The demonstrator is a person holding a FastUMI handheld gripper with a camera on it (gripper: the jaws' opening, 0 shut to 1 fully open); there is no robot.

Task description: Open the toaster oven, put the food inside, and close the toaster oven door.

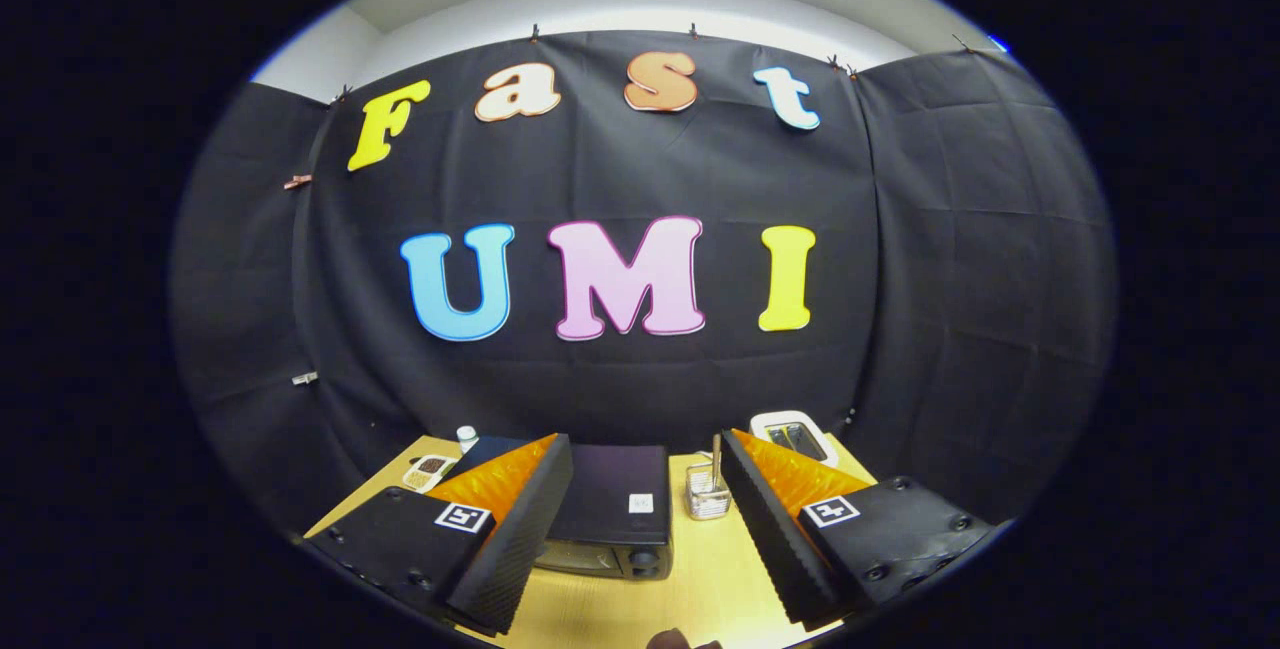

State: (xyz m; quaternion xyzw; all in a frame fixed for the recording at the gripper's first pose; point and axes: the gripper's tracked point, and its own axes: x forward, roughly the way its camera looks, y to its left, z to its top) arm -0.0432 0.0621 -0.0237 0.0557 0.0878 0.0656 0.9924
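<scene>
Toaster oven (612,514), a black metal box low in the frame on the yellow wooden table (700,589), sits between and just beyond the gripper (640,529), whose fingers stand apart, empty.

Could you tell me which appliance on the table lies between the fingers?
The black toaster oven, framed by the open fingers; the white toaster sits beyond the right one.

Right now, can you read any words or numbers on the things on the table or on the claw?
White sticker on top of the toaster oven: too small to read.
Square marks on the claw: black-and-white patterns, no words.
Packet on the table, left of the oven: too blurred to read.
The claw is open and holds nothing; the oven sits between and beyond its fingers.
</scene>
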